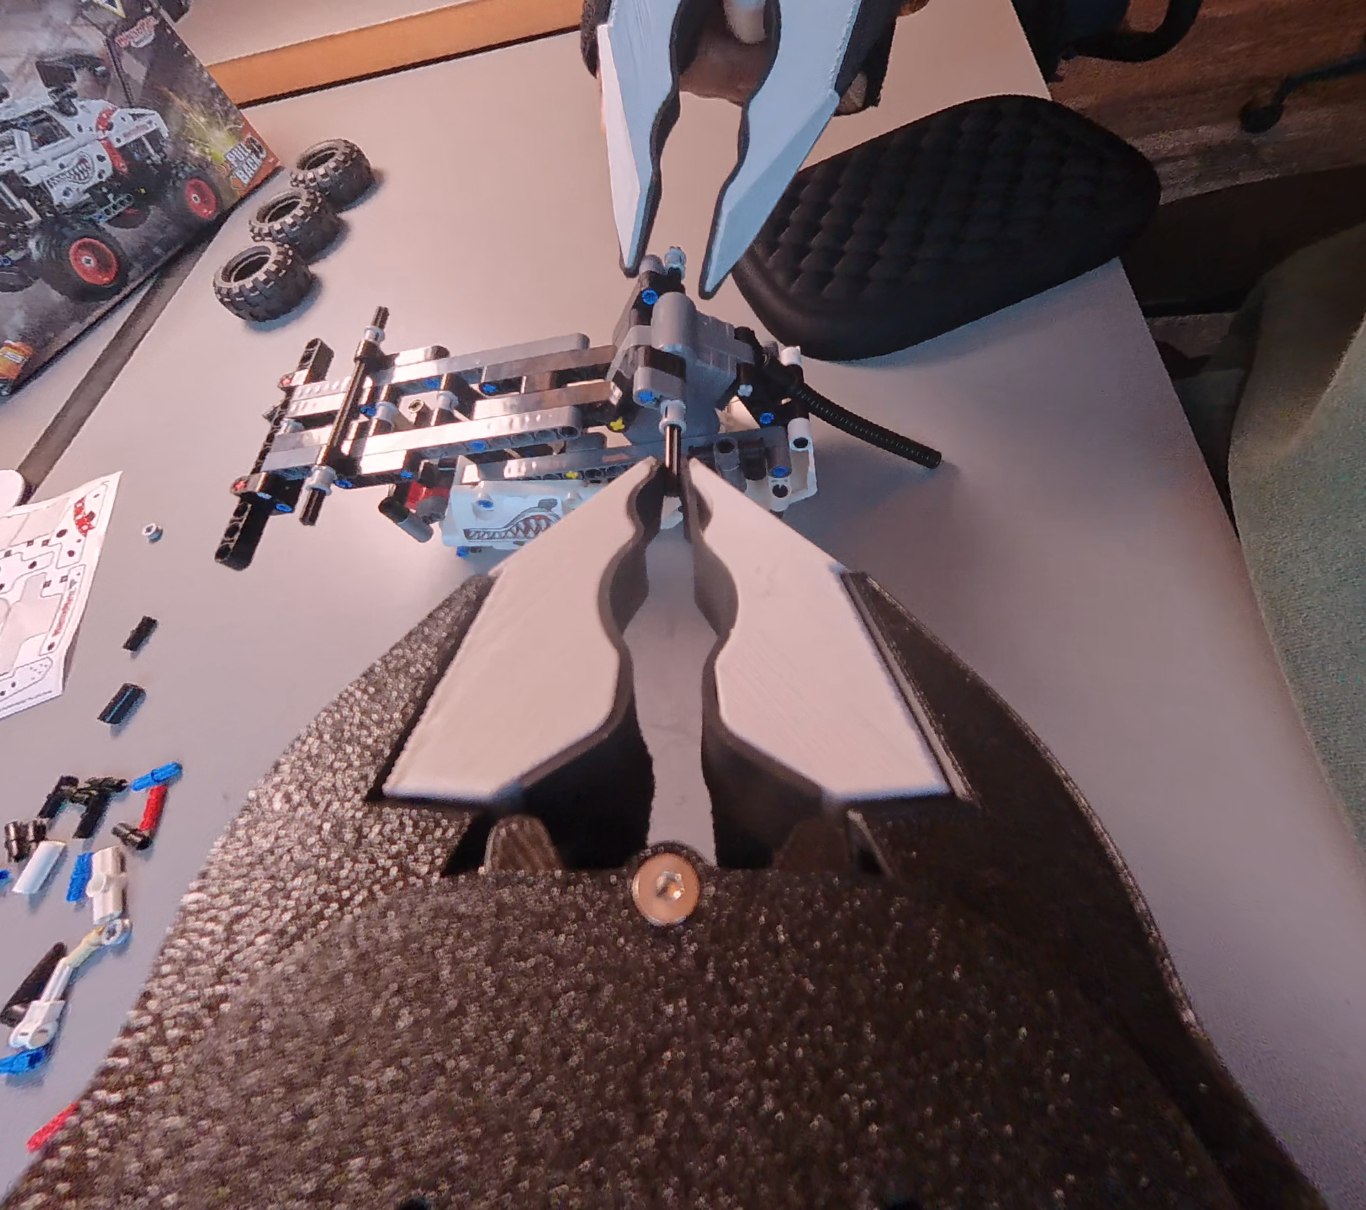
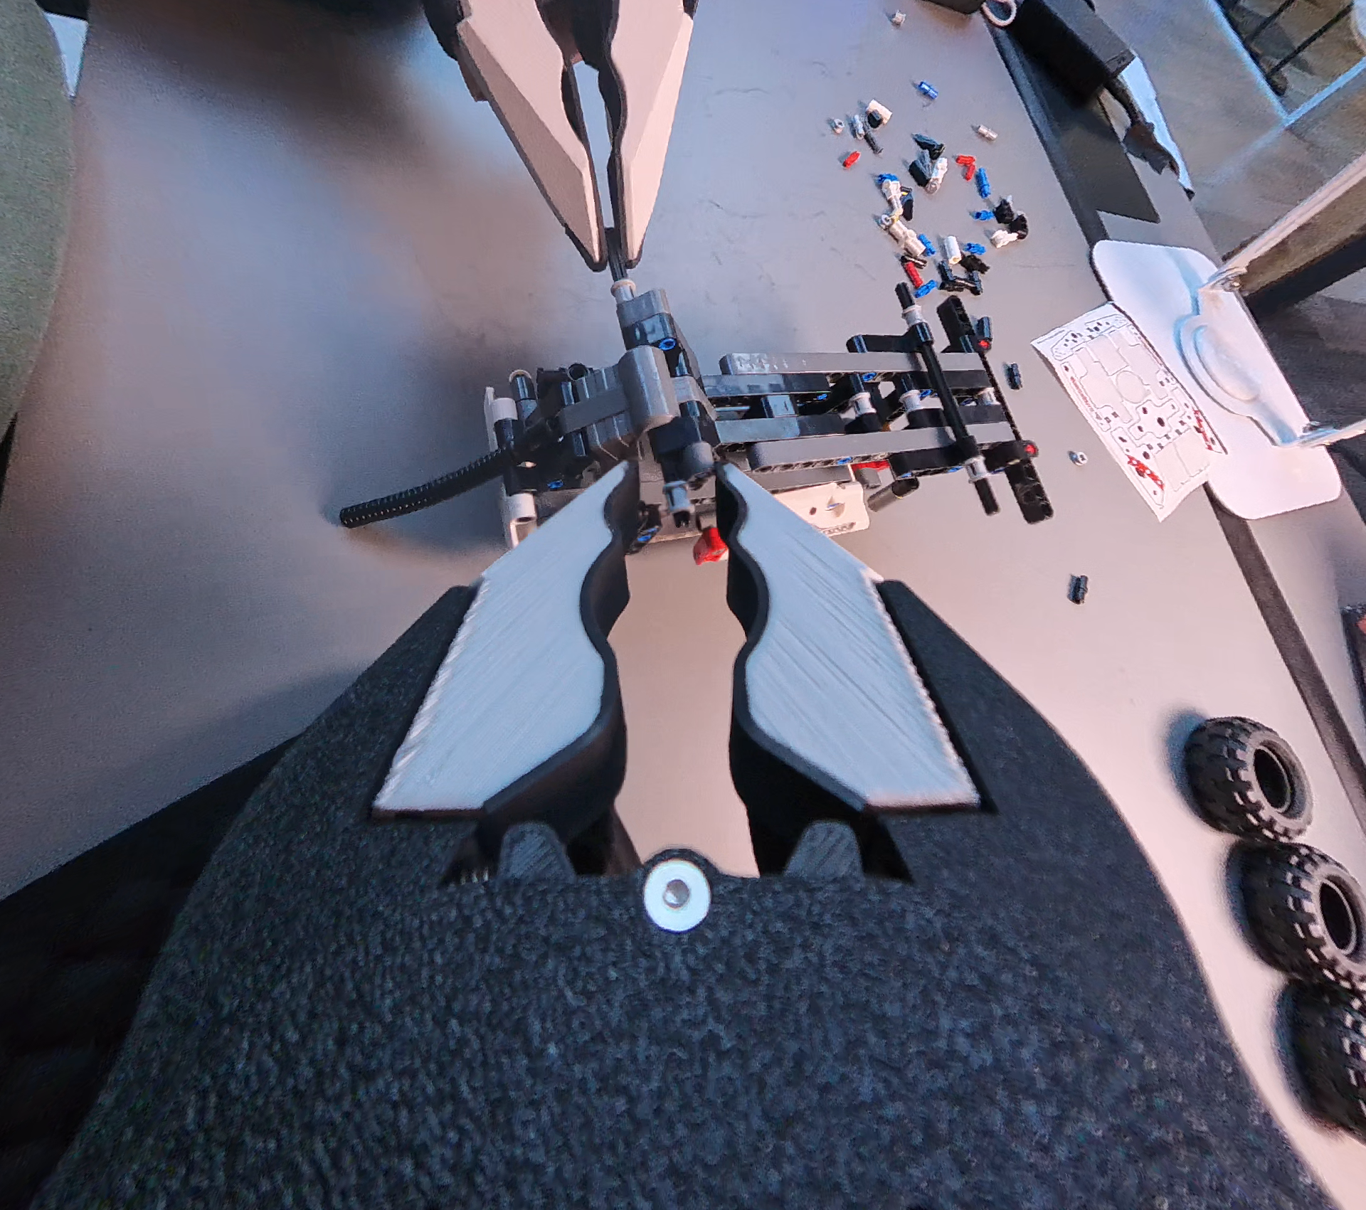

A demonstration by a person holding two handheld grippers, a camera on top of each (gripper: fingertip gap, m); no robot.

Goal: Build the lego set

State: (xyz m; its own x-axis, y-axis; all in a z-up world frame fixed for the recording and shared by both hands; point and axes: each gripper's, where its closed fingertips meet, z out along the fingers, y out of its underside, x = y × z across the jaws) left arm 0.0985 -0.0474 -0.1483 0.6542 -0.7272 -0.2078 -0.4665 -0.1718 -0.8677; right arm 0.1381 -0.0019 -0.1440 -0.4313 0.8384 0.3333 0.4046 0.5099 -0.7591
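Soft indoor light, fisheye-warped, blurred edges

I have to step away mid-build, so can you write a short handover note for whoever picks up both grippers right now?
Left hand-held gripper: shut on the black axle sticking out of the chassis on its side.
Right hand-held gripper: open, straddling the chassis's opposite axle end.
Chassis lies on the table, shark-mouth panel attached.
Left to do: three tires, loose pins and connectors, sticker sheet.

Right gripper [image 2: 674, 489] straddles the chassis [image 2: 776, 428]; left gripper [image 2: 615, 258] seemingly pinches an axle.
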